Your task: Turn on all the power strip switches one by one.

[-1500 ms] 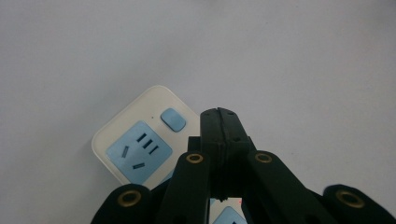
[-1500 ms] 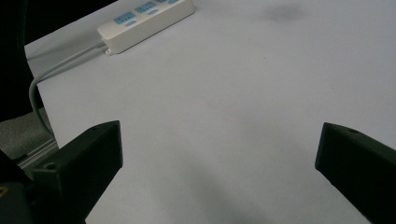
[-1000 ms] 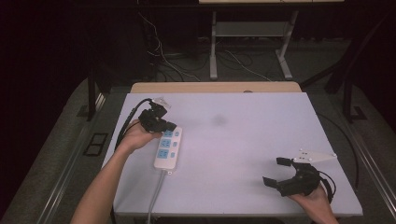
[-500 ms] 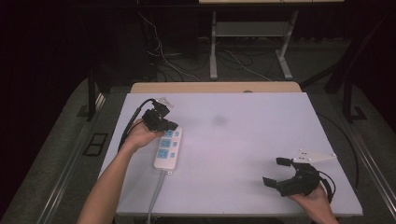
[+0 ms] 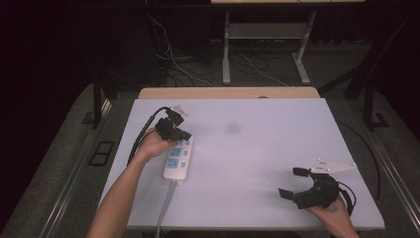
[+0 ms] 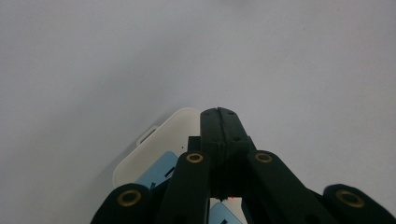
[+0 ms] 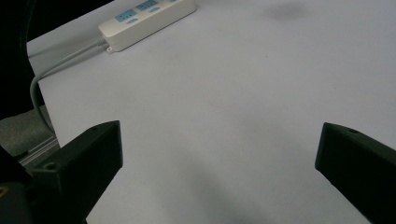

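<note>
Left gripper [image 5: 174, 130]: jaws pressed fully together, nothing between them. In the left gripper view the tips [image 6: 219, 116] meet in one seam, poised over the far end of the power strip [image 6: 159, 149]. Contact with the strip cannot be told from either view. The left hand [image 5: 153, 145] grips the tool at the strip's far end, cable trailing off toward the table's left edge.

Right gripper [image 5: 309, 191]: jaws spread wide, empty. In the right gripper view the two black jaws stand well apart at the bottom corners with bare tabletop between them. It sits near the front right corner of the table, well apart from the strip, a grey three-cornered plate on top.

Surface: table [image 5: 257, 148] with a pale, plain top; a faint dark smudge [image 5: 232, 128] near the middle toward the back. A wooden edge [image 5: 228, 92] shows behind it.

Room: dark, grey floor, loose cables [image 5: 173, 64] and a metal stand's legs [image 5: 227, 54] behind the table.

Power strip [image 5: 178, 158]: white, elongated, flat on the table's left half, running roughly front to back. Light blue socket panels on top. Its grey cord [image 5: 166, 208] leaves the near end and runs off the front edge.
</note>
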Motion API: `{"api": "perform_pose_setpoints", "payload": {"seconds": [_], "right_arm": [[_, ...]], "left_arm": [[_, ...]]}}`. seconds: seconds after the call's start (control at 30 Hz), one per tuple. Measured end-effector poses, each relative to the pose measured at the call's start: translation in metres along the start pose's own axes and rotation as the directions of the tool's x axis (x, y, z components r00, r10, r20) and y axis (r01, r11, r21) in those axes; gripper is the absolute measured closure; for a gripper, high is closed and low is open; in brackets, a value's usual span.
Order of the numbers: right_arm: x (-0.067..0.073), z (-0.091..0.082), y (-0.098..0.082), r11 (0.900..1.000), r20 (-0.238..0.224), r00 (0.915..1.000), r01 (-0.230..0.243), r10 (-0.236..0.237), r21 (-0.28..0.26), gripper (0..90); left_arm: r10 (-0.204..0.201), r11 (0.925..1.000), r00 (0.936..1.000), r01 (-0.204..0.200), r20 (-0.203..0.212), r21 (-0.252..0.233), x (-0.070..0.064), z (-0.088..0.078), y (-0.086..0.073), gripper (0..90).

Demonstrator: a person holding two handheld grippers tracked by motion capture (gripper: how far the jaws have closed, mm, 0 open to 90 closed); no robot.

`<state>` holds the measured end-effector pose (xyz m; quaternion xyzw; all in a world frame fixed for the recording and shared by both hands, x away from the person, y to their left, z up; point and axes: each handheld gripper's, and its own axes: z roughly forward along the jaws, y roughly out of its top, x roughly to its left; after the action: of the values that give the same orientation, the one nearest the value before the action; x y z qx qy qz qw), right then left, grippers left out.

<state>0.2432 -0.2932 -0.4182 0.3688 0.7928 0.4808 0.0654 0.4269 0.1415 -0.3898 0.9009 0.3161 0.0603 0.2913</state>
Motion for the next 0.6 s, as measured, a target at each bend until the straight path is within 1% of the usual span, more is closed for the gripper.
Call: {"api": "perform_pose_setpoints", "payload": {"seconds": [0.37,0.6], "right_arm": [[-0.0005,0.0001,0.0000,1.000,-0.002,1.0000,0.000,0.000,0.001,0.6],[-0.0002,0.0003,0.0000,1.000,0.000,1.0000,0.000,0.000,0.001,0.6]], "left_arm": [[-0.003,0.9995,1.0000,0.003,-0.009,0.031,0.0026,0.0088,-0.0044,89.3],[-0.011,0.9996,0.9999,0.011,-0.002,0.028,0.0030,0.0090,-0.0049,89.4]]}}
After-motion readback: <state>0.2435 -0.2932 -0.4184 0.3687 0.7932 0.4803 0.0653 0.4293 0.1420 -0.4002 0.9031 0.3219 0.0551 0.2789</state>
